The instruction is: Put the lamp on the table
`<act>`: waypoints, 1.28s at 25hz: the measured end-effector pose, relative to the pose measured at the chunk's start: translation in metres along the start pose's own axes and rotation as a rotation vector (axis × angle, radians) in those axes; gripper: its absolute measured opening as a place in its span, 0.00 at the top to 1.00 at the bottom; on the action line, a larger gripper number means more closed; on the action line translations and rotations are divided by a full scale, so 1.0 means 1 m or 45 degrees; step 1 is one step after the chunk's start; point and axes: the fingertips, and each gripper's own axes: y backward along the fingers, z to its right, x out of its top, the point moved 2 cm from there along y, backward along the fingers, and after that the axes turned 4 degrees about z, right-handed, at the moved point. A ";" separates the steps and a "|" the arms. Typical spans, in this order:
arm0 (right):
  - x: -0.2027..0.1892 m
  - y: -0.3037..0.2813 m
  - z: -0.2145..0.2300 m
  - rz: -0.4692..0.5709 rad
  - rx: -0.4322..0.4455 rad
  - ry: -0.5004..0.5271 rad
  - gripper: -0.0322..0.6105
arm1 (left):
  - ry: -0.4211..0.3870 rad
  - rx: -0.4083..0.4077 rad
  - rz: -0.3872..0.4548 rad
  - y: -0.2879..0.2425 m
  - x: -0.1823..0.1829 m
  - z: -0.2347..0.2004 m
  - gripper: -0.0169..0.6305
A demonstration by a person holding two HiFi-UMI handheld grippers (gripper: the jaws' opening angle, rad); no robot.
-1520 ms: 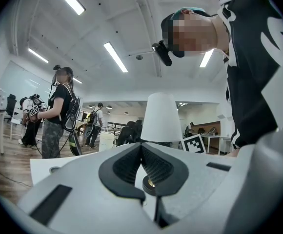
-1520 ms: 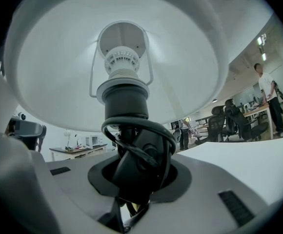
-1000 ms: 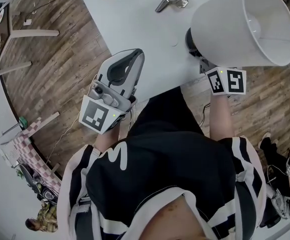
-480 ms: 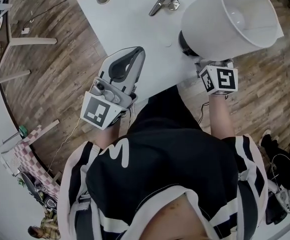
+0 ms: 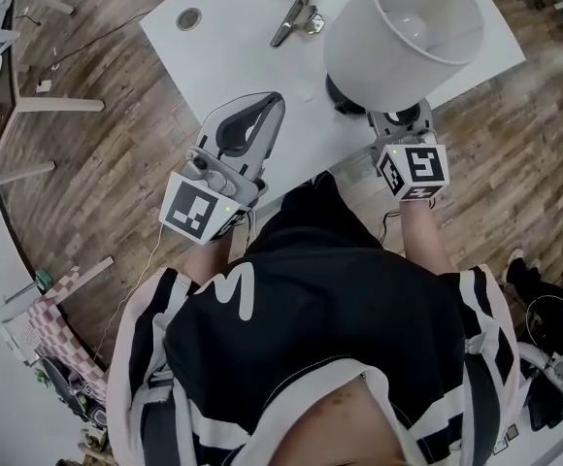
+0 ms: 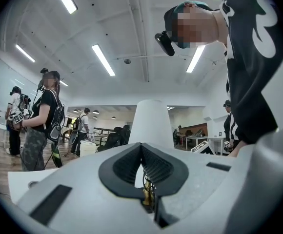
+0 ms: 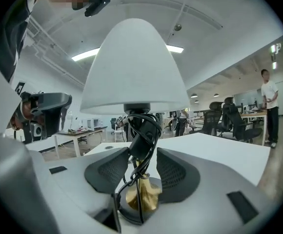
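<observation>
Torso [image 5: 311, 338] of the wearer, in a black top with white stripes, fills the near field, and both forearms reach out from it toward the lamp [image 5: 403, 27].

Right tongs [image 7: 142, 155] sit directly on the near side of the lamp, with their marker cube [image 5: 413, 168] just off the edge of the white surface [image 5: 233, 56]. Their jaws are opening. The lamp's stem [image 7: 141, 179] and the black cord [image 7: 144, 130] wound around it stand between the two dark pads. A gap shows on each side, so the pads do not press on the stem.

Left tongs [image 5: 262, 110] lie to the left of the lamp and apart from it, over the near edge of the surface. Their pads meet at the tips and nothing is between them. In the left gripper view the white shade [image 6: 151, 121] rises beyond those tips.

The lamp rests on the surface on its round black base [image 5: 345, 95], close to the near edge. Its brass foot [image 7: 141, 196] stands at the centre of the base, and the shade spreads wide above the stem.

Beyond the lamp and to its left a metal fitting [image 5: 296, 16] lies on the surface. Further left is a round grommet [image 5: 188, 18]. Wooden floor [image 5: 97, 134] surrounds the surface on both sides of the lamp. In the right gripper view, office chairs [image 7: 224, 116] stand far behind the lamp.
</observation>
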 end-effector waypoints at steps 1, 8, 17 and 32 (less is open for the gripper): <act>-0.001 0.005 0.000 -0.014 -0.006 -0.004 0.68 | 0.000 -0.007 0.005 -0.002 0.002 0.001 0.97; -0.006 0.045 0.012 -0.072 -0.077 0.008 0.68 | 0.007 -0.062 0.039 -0.012 0.008 0.009 0.97; 0.060 0.080 0.048 0.087 -0.211 0.039 0.68 | -0.009 -0.126 0.067 -0.031 0.014 0.026 0.97; 0.154 0.090 0.008 0.330 -0.072 0.113 0.90 | -0.046 -0.170 0.092 -0.046 0.032 0.036 0.97</act>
